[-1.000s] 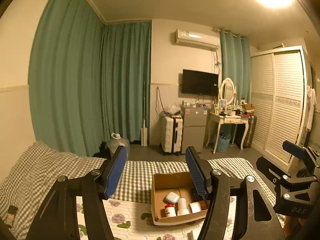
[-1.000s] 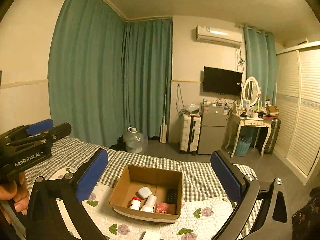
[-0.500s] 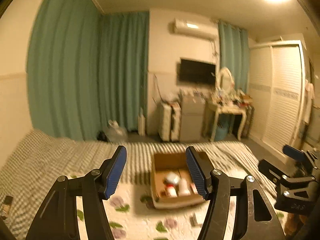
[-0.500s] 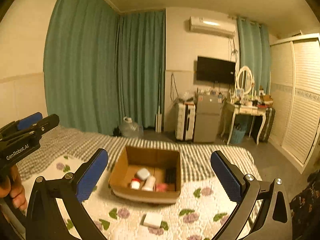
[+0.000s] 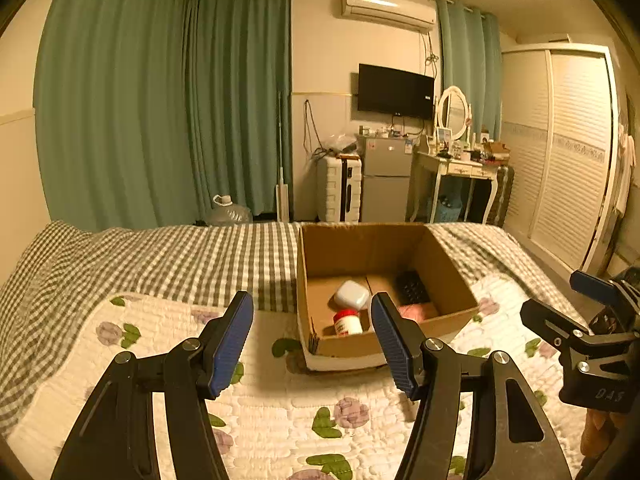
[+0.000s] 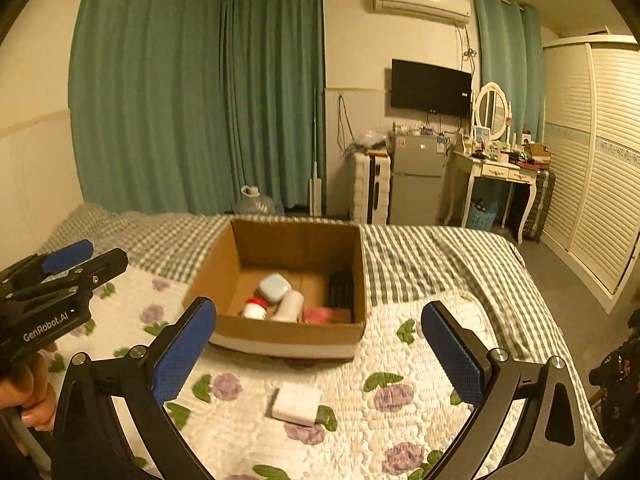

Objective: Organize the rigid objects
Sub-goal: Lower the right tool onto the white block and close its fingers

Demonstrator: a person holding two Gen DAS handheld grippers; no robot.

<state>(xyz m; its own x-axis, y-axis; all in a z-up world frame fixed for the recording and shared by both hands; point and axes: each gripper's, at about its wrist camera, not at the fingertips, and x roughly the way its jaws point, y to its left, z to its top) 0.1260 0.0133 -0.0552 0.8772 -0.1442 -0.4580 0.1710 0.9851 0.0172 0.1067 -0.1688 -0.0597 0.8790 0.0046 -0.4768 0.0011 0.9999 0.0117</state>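
Note:
An open cardboard box (image 6: 288, 336) (image 5: 440, 256) stands on the floral quilt. Inside lie a pale rounded case (image 6: 274, 287) (image 5: 352, 294), a red-capped bottle (image 6: 253, 309) (image 5: 347, 322), a white bottle (image 6: 289, 305), a black remote (image 6: 341, 289) (image 5: 409, 288) and something pink (image 6: 320, 314). A white flat block (image 6: 297, 399) lies on the quilt in front of the box, between my right gripper's fingers. My right gripper (image 6: 320, 354) is open and empty above it. My left gripper (image 5: 312, 340) is open and empty, just short of the box's near left corner.
The bed has a checked sheet (image 5: 160, 256) beyond the quilt (image 6: 400, 400). The left gripper shows at the right wrist view's left edge (image 6: 52, 292); the right gripper shows at the left wrist view's right edge (image 5: 592, 332). Suitcase, fridge and dressing table stand far behind.
Both grippers have tilted down and moved closer to the box and quilt. The white block has come into the right wrist view. Both stay open.

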